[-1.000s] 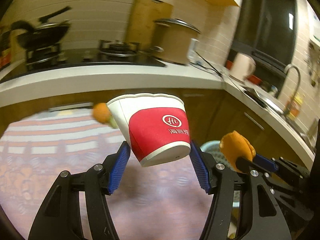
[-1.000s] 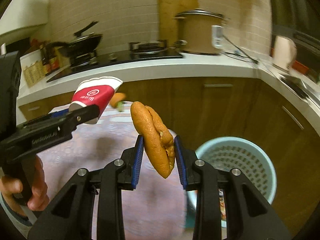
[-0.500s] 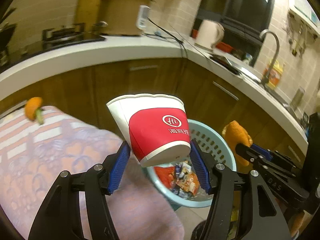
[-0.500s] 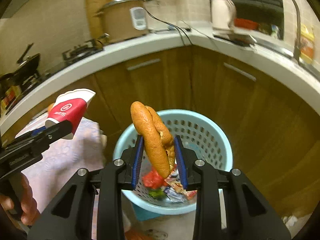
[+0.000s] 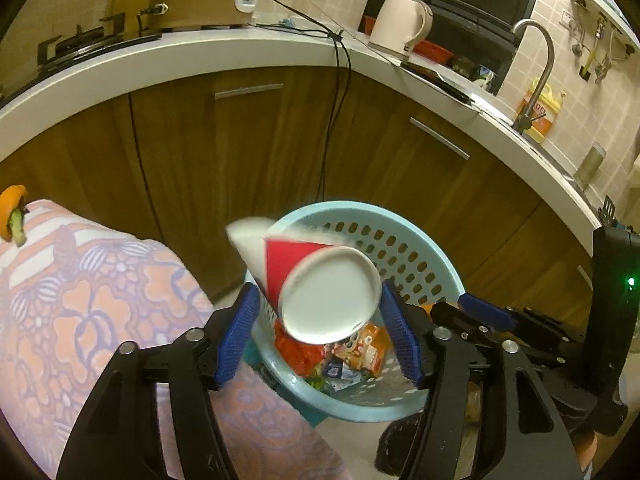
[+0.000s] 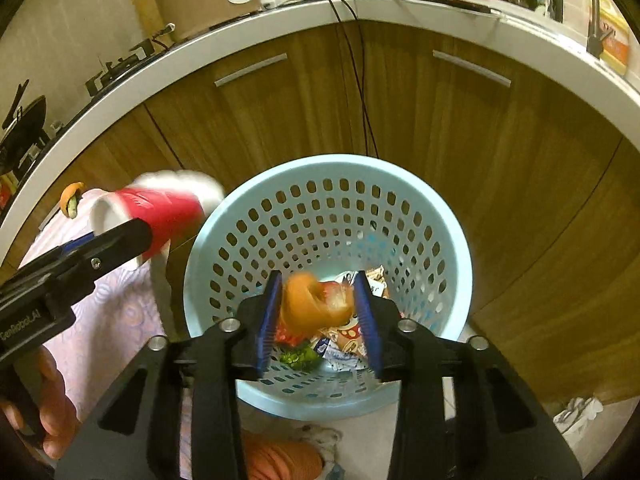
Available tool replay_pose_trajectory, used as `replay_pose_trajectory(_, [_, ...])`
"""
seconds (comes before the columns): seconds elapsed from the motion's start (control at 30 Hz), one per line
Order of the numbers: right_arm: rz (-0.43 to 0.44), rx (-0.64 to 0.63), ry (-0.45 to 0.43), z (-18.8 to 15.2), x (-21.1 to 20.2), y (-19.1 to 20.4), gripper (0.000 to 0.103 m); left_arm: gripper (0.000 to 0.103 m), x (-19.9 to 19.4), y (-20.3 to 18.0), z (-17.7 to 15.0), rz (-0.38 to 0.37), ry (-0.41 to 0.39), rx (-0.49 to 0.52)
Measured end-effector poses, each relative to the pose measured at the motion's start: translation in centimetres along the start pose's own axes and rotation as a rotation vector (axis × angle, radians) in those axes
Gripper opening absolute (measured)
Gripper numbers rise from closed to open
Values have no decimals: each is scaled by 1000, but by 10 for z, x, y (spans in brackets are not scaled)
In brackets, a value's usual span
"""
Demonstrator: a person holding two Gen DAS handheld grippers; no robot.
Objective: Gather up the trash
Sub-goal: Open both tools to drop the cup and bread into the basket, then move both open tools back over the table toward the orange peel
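Observation:
A red and white paper cup tips forward between the blue pads of my left gripper, blurred, loose and falling toward the light blue perforated trash basket. The left jaws stand apart. The cup also shows in the right wrist view. An orange peel is blurred between the spread pads of my right gripper, dropping over the basket. Wrappers lie in the basket bottom.
Another orange peel piece lies on the patterned tablecloth at left. Brown cabinets and a white counter curve behind the basket. A cable hangs down the cabinet. A kettle and a tap stand on the counter.
Both grippers swung from the table to over the basket and opened. The cup and the orange peel have come loose and are falling.

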State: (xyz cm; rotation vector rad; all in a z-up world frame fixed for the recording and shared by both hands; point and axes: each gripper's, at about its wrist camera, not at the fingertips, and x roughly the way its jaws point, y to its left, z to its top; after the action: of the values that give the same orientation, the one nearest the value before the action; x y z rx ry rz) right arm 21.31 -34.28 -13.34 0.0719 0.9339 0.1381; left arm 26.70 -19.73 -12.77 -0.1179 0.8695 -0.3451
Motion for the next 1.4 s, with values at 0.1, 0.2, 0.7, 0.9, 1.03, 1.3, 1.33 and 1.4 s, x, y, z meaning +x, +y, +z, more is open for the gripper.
replay_pose_trajectory(0.1, [0, 3, -9, 1, -3, 1, 54, 72, -5, 5, 1, -4, -13, -10])
replay_pose_trajectory(0.2, [2, 0, -19, 3, -7, 5, 54, 72, -14, 13, 2, 2, -28, -24])
replay_pose_trajectory(0.7, [70, -207, -74, 17, -18, 111, 54, 72, -63, 84, -3, 65, -108, -172])
replay_pose_trajectory(0.9, [155, -238, -72, 30, -6, 166, 54, 72, -100, 136, -6, 168, -173, -242])
replay_pose_trajectory(1.03, [189, -273, -45, 32, 20, 216, 54, 72, -122, 179, -11, 247, -196, -301])
replay_pose_trajectory(1.3, [204, -376, -31, 30, 66, 296, 39, 72, -139, 251, 2, 315, -206, -346])
replay_pose_trajectory(1.33, [205, -381, -34, 28, 70, 299, 38, 72, -137, 255, 6, 313, -202, -341])
replay_pose_trajectory(1.4, [216, -377, -25, 23, 79, 300, 38, 72, -126, 265, 16, 292, -181, -321])
